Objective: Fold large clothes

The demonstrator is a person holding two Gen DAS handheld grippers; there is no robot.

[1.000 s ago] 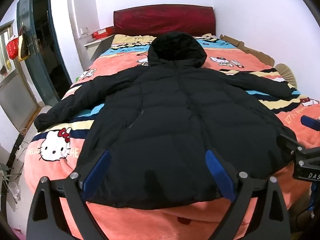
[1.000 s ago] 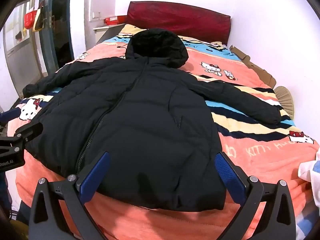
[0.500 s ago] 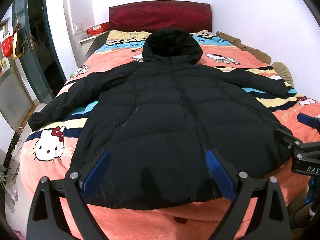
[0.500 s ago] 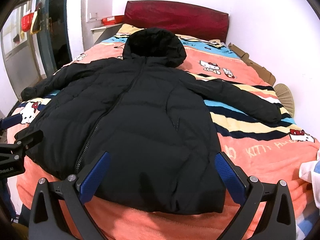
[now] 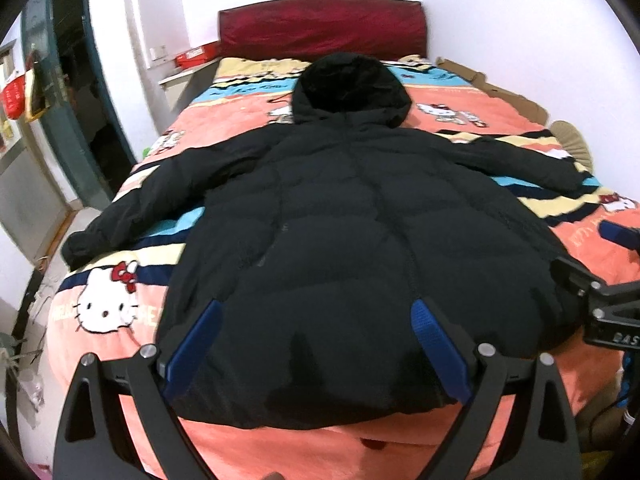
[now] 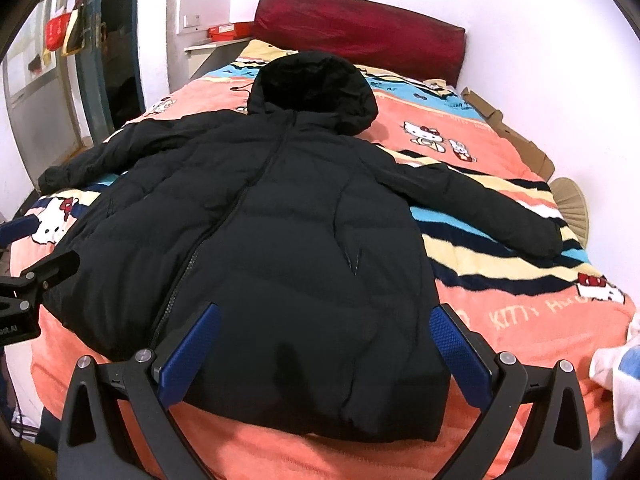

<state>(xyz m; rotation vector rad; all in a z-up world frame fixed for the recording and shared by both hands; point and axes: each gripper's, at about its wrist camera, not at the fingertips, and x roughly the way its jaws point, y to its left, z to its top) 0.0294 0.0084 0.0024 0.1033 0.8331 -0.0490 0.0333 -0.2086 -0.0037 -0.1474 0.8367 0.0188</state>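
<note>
Black quilted hooded puffer jacket (image 5: 360,248) (image 6: 256,248), spread flat and front-up on the bed, zipped shut, hood toward the dark red padded headboard (image 5: 320,28) (image 6: 360,36), hem toward the cameras. Both sleeves stretched out sideways over the orange fleece blanket printed with white cartoon cats and coloured stripes (image 5: 104,304) (image 6: 520,300); the viewer's-left cuff close to the bed's edge near the doorway, the other cuff close to the white wall.

Left gripper (image 5: 316,340): wide open, empty, blue-padded fingers (image 5: 192,344) hovering just over the lower hem, apart from the fabric as far as can be seen. Right gripper (image 6: 324,344) (image 5: 600,304): likewise wide open and holding nothing, fingers (image 6: 456,348) spread over the hem's corner on the wall side; also visible at the right edge of the left view, beside the jacket's lower corner. Left gripper (image 6: 28,284) likewise poking into the left edge of the right view.

Red box (image 5: 196,54) (image 6: 228,30) on a ledge beside the headboard. Tan woven fan-like object (image 5: 572,142) (image 6: 568,204) wedged between bed and wall. White cloth (image 6: 616,384) at the right view's lower right edge.
</note>
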